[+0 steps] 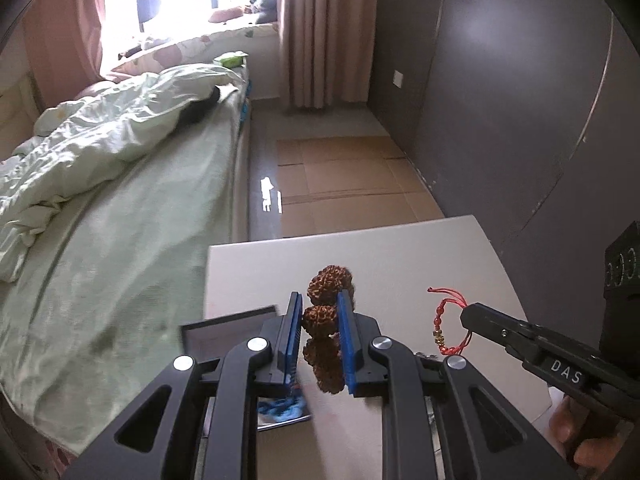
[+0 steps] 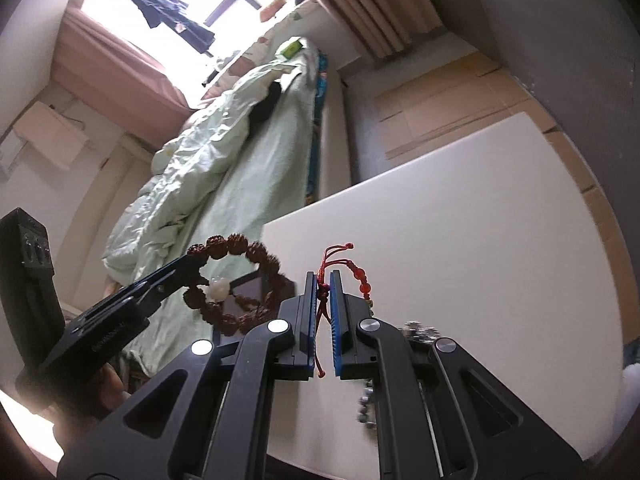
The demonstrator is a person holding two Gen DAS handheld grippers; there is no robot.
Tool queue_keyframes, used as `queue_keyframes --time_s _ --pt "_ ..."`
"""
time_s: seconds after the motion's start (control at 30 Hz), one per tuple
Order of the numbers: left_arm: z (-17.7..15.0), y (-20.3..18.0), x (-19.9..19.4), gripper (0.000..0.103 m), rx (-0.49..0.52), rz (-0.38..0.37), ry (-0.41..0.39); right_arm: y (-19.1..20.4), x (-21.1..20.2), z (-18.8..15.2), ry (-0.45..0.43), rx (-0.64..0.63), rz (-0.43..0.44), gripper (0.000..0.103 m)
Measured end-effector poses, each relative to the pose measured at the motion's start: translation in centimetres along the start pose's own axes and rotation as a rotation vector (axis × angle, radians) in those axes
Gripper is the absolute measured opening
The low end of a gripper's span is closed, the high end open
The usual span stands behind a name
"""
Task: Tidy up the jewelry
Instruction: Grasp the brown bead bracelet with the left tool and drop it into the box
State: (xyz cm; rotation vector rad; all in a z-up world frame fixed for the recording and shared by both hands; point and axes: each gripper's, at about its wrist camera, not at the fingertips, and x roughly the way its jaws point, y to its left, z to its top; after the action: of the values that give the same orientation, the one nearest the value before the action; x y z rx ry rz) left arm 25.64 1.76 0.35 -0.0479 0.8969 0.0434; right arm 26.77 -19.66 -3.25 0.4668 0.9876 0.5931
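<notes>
Brown, bumpy beads make up the bracelet (image 1: 325,322) that the left tongs (image 1: 318,300) pinch between their blue pads, holding it up in the air above the white tabletop (image 1: 400,248). The right wrist view shows it as a full ring with one pale bead hanging in it. The right tongs (image 2: 321,280) are squeezed almost all the way together on the thin cord of a red string bracelet (image 2: 352,270), which also hangs clear of the tabletop. So both pieces look picked up, and the job seems to be at the carrying part. Next, each one probably needs to go to its own spot, maybe the dark open box (image 1: 232,326) just behind the left tongs, and be let down gently so the loops do not tangle. What is inside that box is hard to see, because the tongs and the beads cover most of it. Something blue (image 1: 282,406) lies under the left tongs, blurry and half hidden. Some small silver bits (image 2: 420,330) peek out beside the right tongs, but I cannot tell what they are.
</notes>
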Motion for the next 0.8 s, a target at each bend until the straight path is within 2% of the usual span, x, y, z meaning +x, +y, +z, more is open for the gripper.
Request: queue_keyframes --time_s 0.3,0.57,0.6,0.67,0.7,0.8 --pt "-1.1 4.6 -1.6 0.016 -0.051 0.049 0.010 3.9 1.2 -0.4 -0.008 -0.034 0.107 0.008" --pt "-2.9 7.1 0.6 0.019 -0.097 0.010 0.079 6.5 3.2 -1.5 0.019 -0.064 0.135 0.008" --pt "-3.1 7.4 1.2 0.021 -0.092 0.036 0.097 6.8 3.6 -1.6 0.026 -0.066 0.137 0.008" --pt "-3.2 7.9 1.6 0.056 -0.094 0.083 0.103 7.2 4.1 -1.8 0.036 -0.071 0.143 0.008" --pt "-3.3 8.5 1.2 0.060 -0.108 0.078 0.078 7.3 4.2 -2.0 0.039 -0.074 0.145 0.008" --pt "-3.2 10.0 0.5 0.061 -0.137 0.082 0.056 8.0 4.7 -2.2 0.057 -0.086 0.171 0.008"
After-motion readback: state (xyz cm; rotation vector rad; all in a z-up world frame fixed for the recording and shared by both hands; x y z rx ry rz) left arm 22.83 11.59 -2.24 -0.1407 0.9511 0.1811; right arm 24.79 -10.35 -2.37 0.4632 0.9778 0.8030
